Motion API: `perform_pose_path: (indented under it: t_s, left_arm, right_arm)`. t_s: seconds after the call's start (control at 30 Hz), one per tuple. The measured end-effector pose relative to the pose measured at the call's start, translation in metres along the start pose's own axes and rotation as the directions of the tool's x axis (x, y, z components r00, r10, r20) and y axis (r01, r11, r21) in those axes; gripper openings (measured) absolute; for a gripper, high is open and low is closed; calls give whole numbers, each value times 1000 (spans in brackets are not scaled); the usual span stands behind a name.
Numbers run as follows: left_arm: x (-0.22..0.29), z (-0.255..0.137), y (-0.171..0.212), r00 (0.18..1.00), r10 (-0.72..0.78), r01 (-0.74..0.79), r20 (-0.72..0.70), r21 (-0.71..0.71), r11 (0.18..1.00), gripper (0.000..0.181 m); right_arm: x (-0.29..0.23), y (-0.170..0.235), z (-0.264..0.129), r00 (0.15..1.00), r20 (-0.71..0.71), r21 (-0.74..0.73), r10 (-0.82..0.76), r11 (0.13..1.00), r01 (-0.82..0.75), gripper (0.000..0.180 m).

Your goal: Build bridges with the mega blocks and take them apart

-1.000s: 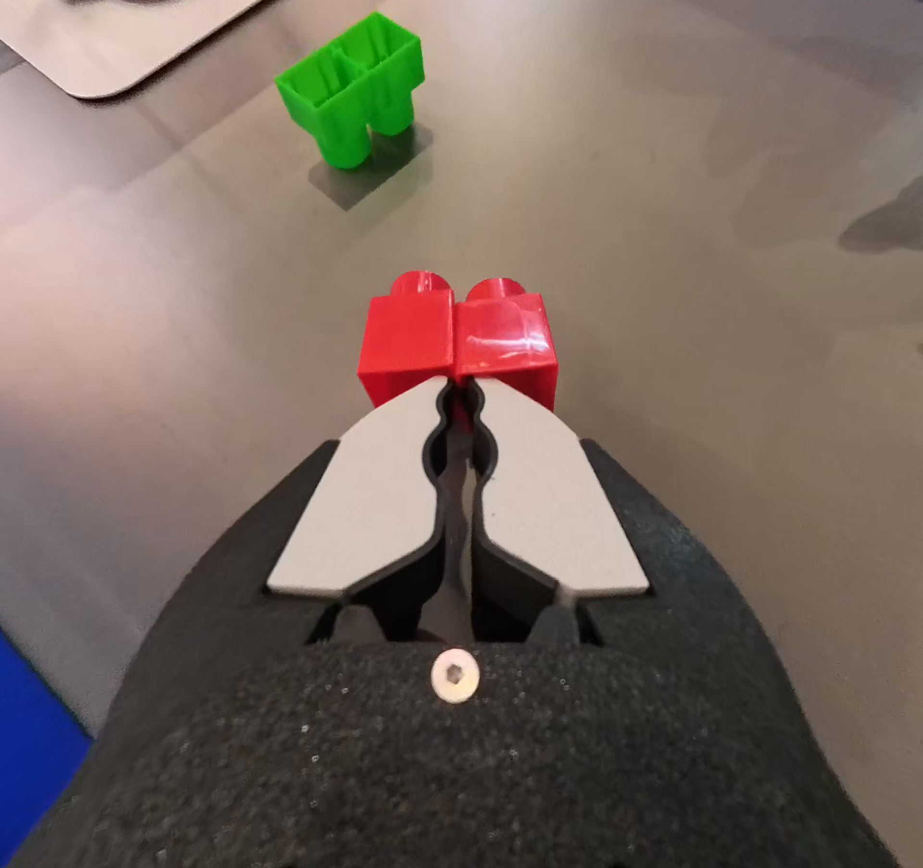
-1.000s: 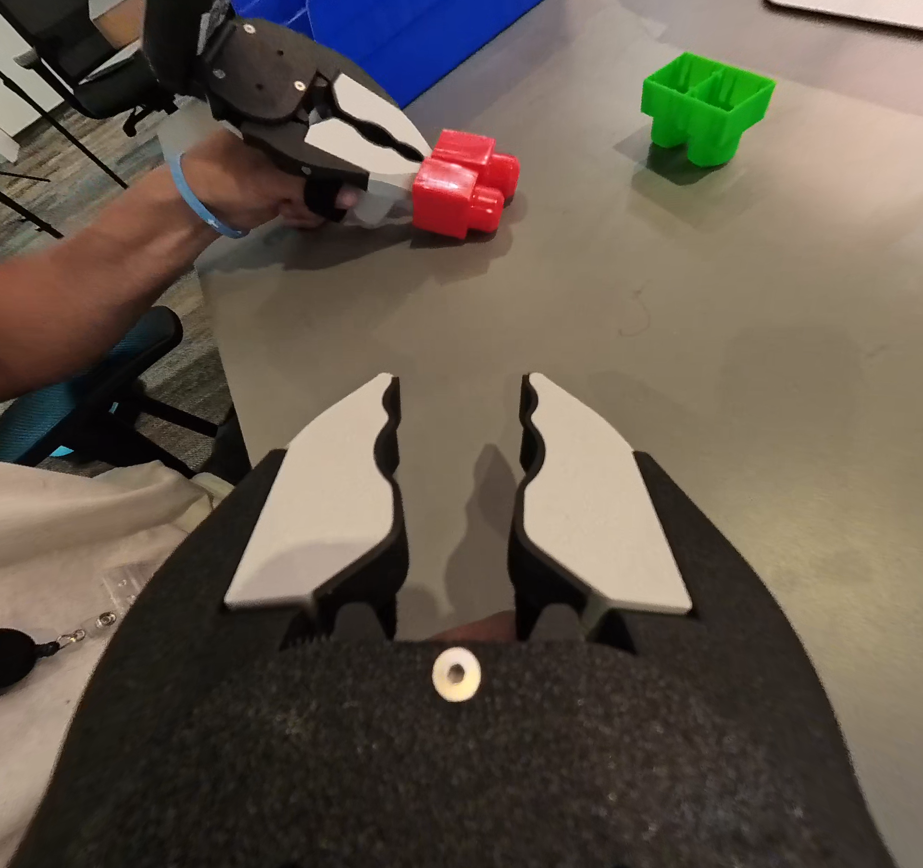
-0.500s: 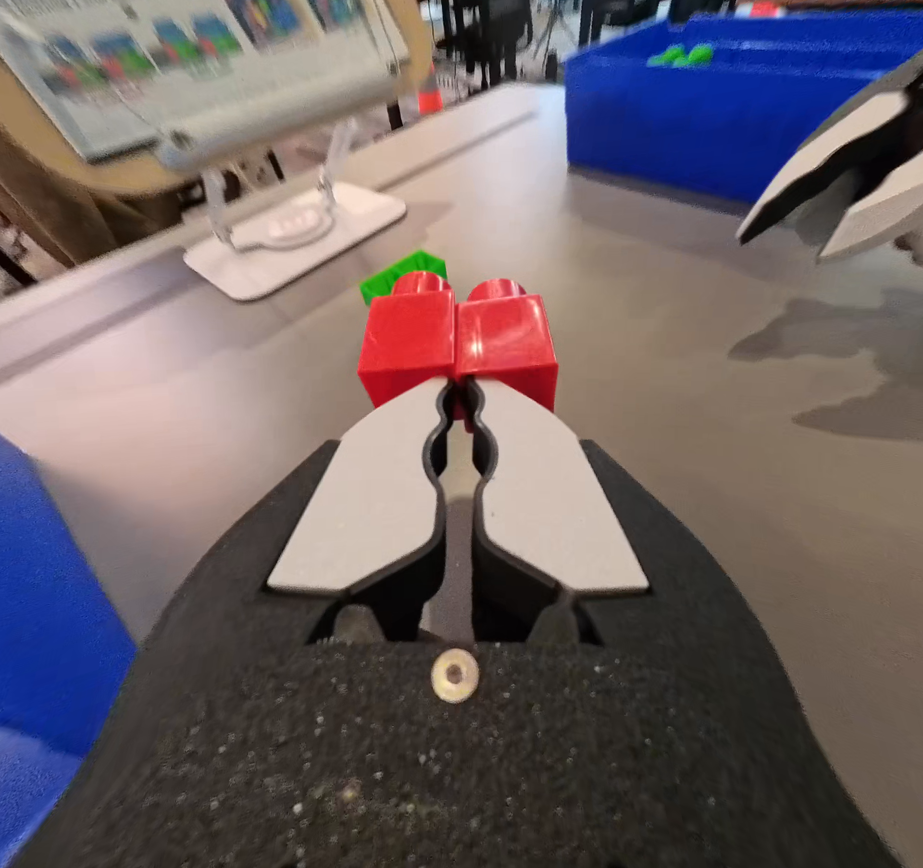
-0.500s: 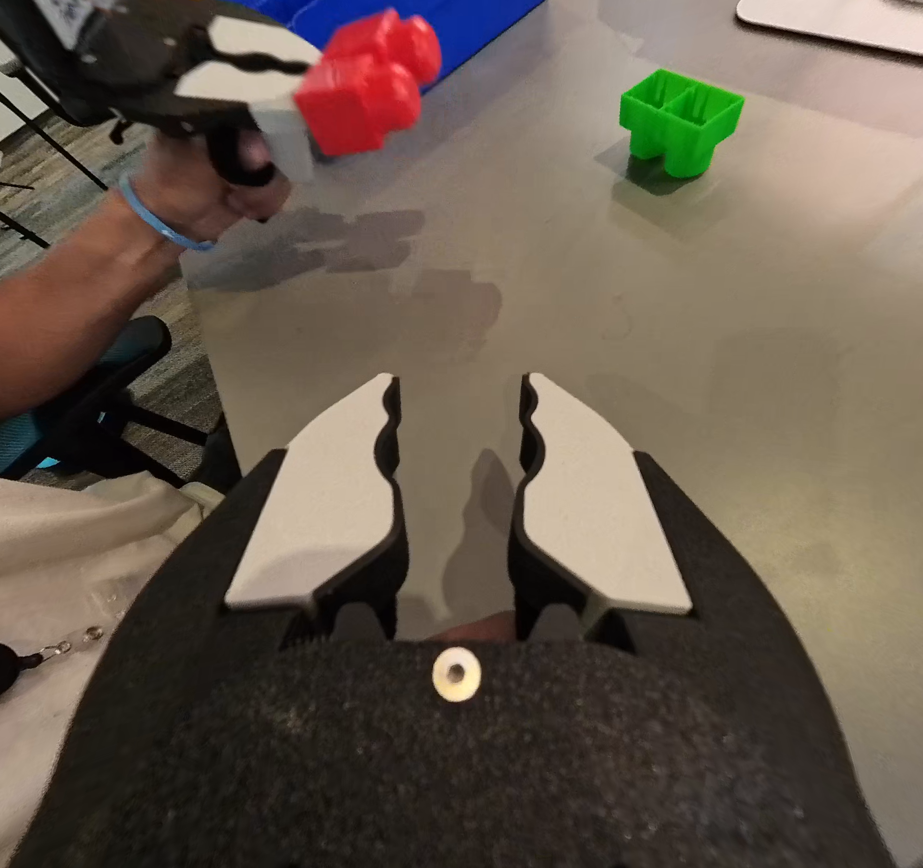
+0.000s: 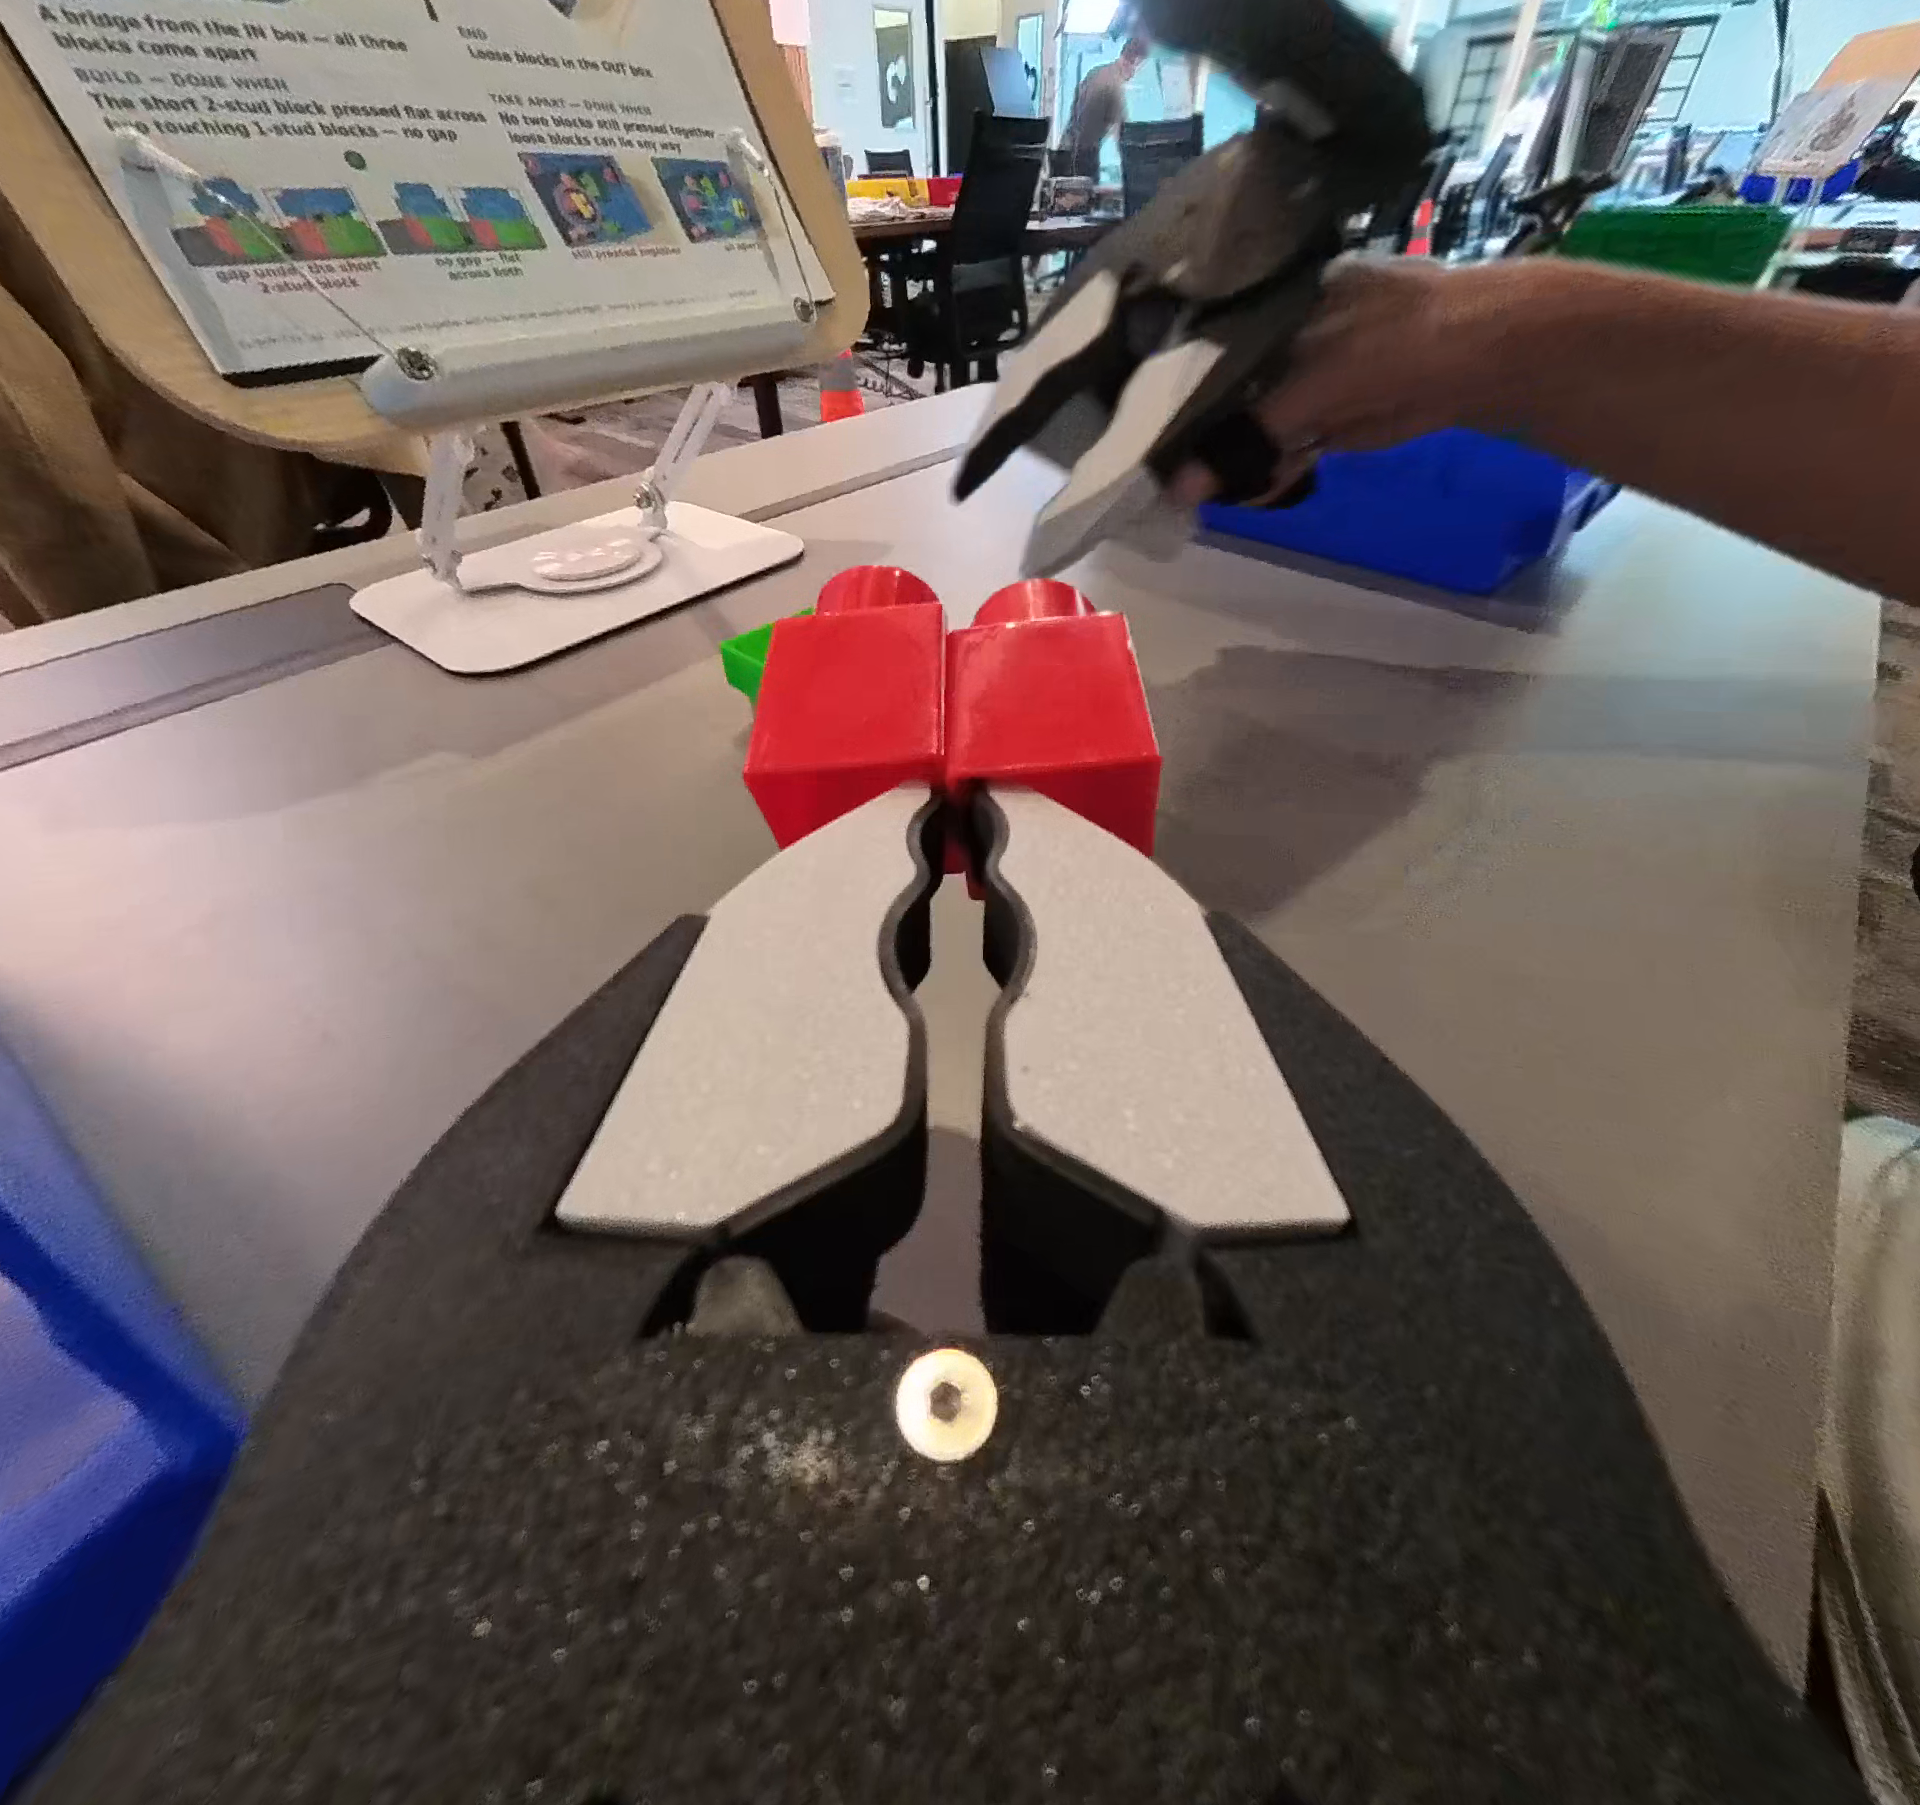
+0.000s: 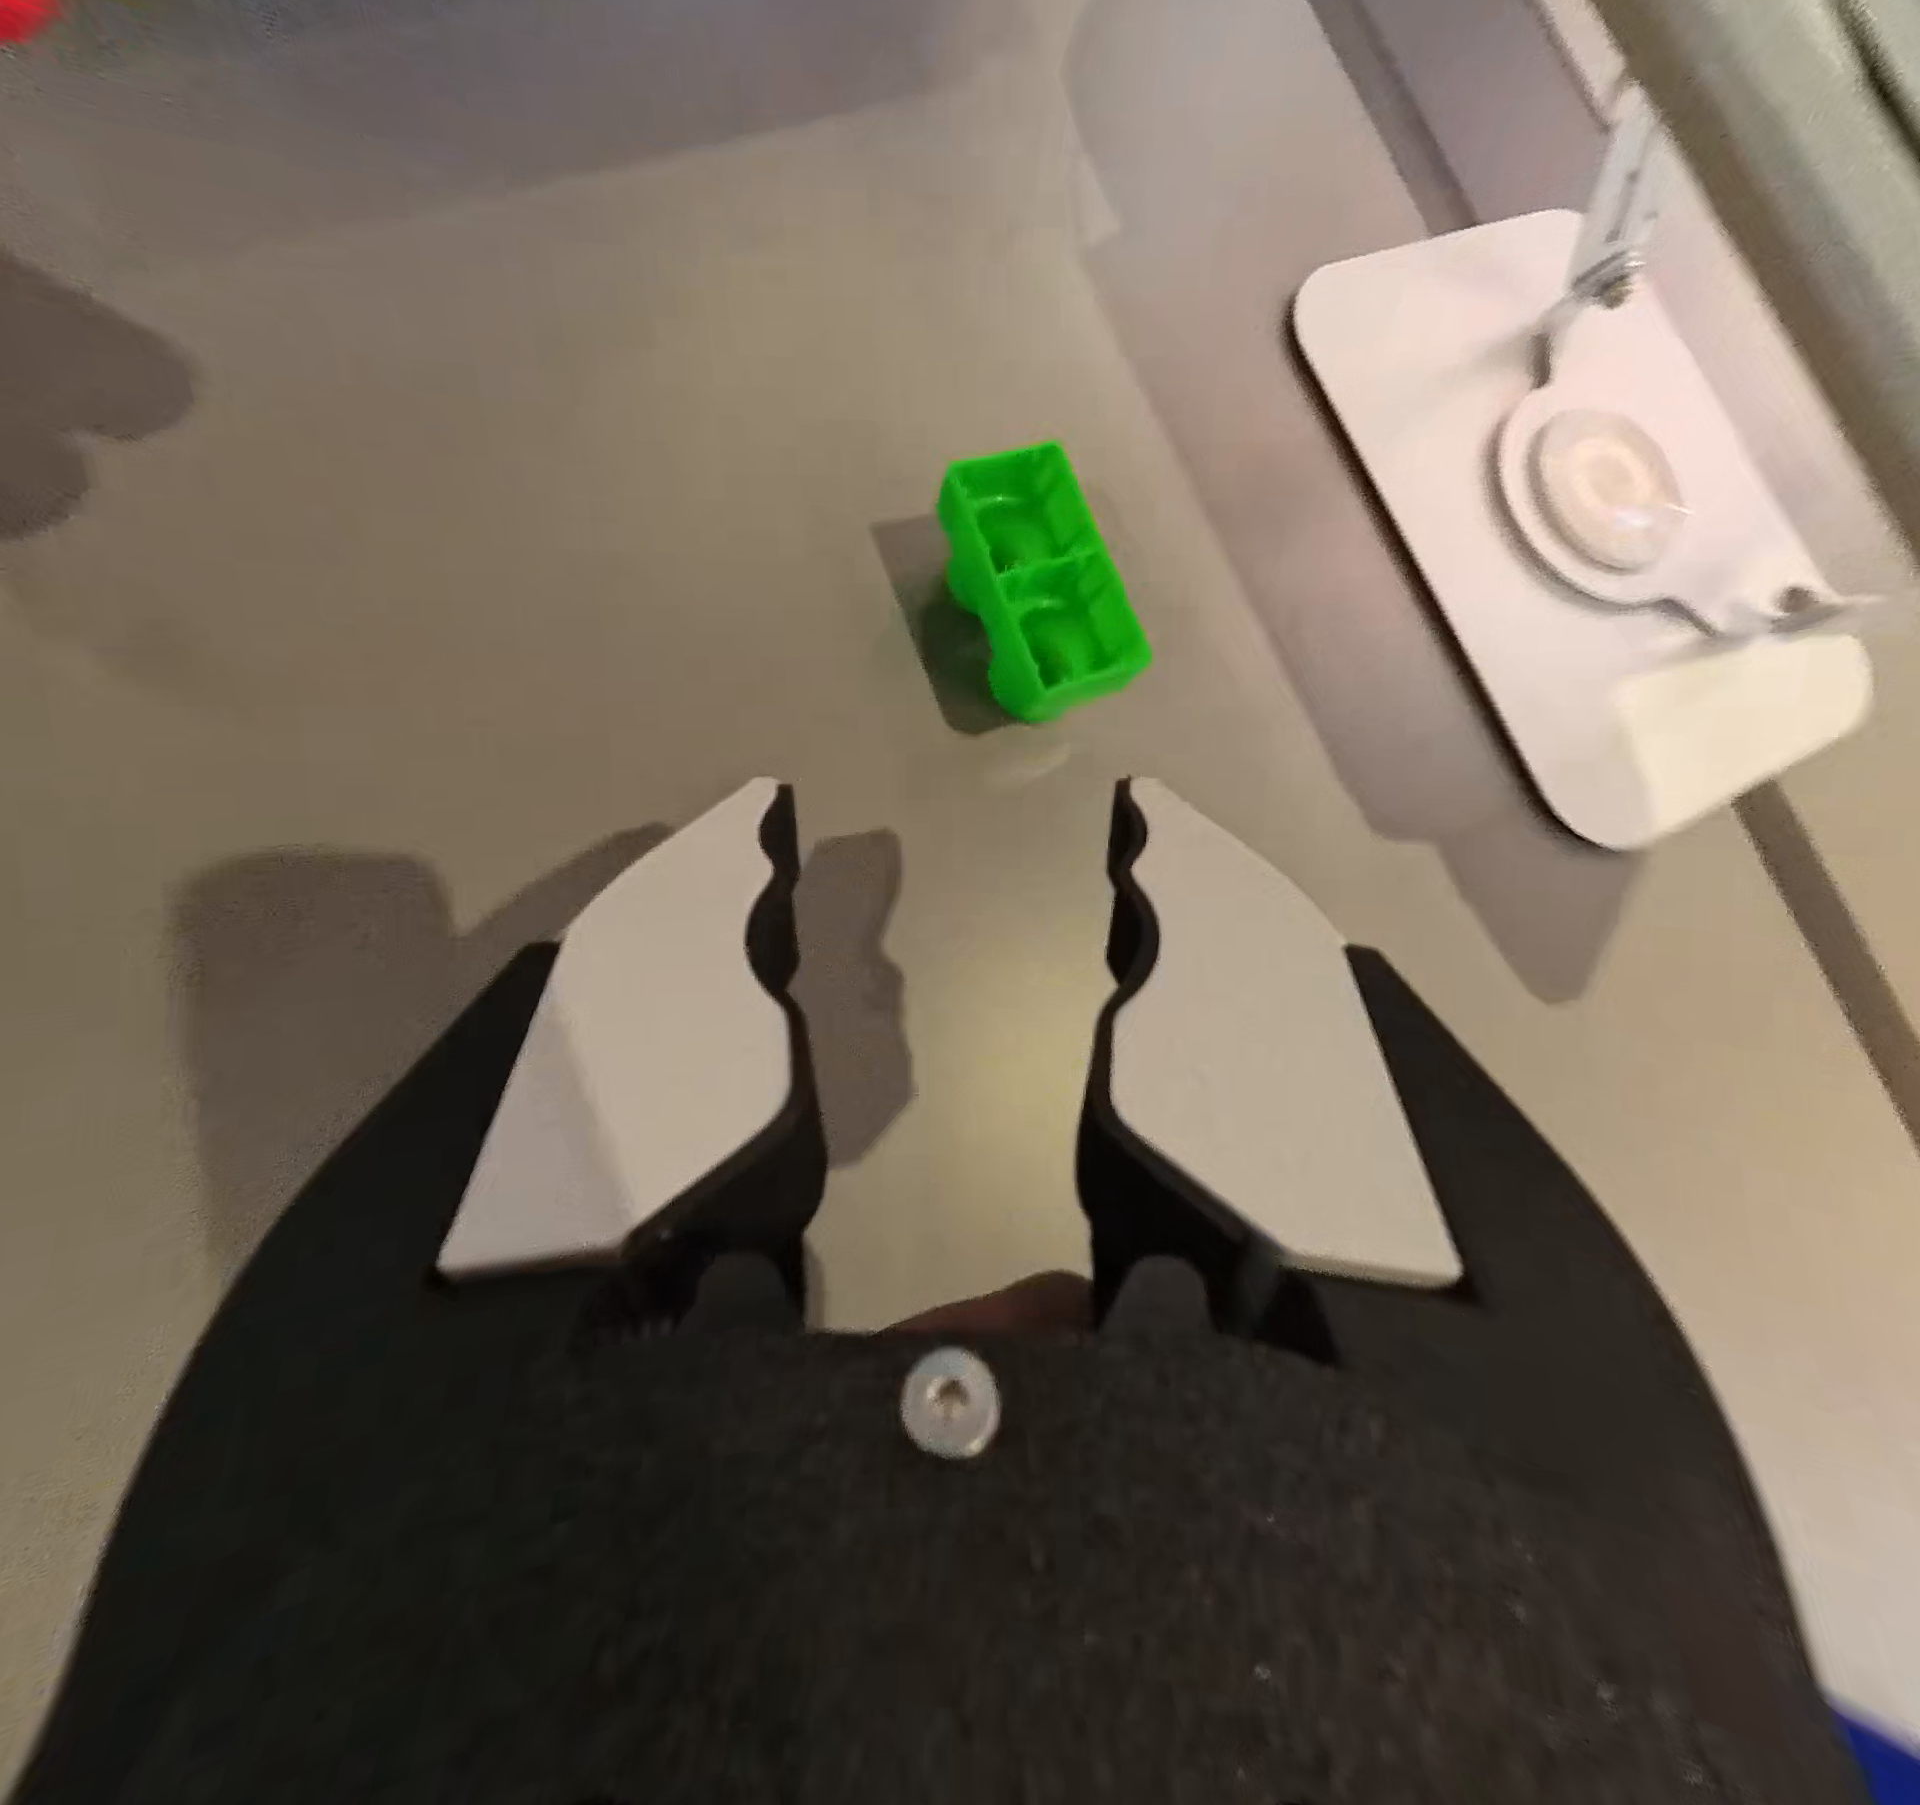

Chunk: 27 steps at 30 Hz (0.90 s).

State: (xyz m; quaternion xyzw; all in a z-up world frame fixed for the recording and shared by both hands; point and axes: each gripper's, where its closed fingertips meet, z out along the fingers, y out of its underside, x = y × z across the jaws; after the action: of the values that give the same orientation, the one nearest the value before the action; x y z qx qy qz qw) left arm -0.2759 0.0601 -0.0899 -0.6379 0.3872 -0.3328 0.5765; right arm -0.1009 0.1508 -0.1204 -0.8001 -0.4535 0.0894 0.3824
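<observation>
The left tongs point(image 5: 951, 805) pinch two glossy red blocks point(image 5: 951, 711), side by side with round studs forward. The right tongs point(image 6: 951, 799) hang open above the grey table point(image 6: 416, 508). Just beyond them a hollow green two-stud block point(image 6: 1044, 597) lies studs-down, near the white stand base point(image 6: 1455, 467); a blue bin point(image 5: 1423, 519) sits behind, contents hidden.

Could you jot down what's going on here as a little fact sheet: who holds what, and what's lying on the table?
left gripper: shut on red blocks, two side by side, studs away from camera
right gripper: open, empty, above green block
green block: on table, hollow side up
stand: white base, right of green block
blue bin: far side of table
</observation>
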Motion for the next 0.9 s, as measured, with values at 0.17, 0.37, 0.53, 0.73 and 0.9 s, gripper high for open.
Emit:
perform_pose_path:
  t_s: [0.17, 0.37, 0.53, 0.73, 0.9]
  left_arm:
    - [2, -2, -1, 999, -25, 26, -24, 19, 999, 3]
    - [2, -2, -2, 998, -44, 45, -44, 20, 999, 3]
    - [2, -2, -2, 997, -54, 55, -49, 21, 998, 3]
    - [-4, 3, 1, 998, -52, 51, -30, -22, 998, 4]
    - [-7, 9, -8, 997, -71, 70, -42, -28, 997, 3]
  right_arm:
    - [25, 17, 63, 989, 106, -26, 104, 994, -102, 65]
    - [26, 9, 89, 974, 179, 31, 139, 989, -147, 57]
    - [21, -9, 81, 987, 151, 125, 48, 990, -67, 38]
    - [21, -17, 35, 975, -114, 111, -190, 973, 203, 38]
    - [6, -20, -11, 856, -337, 52, -392, 900, 432, 38]
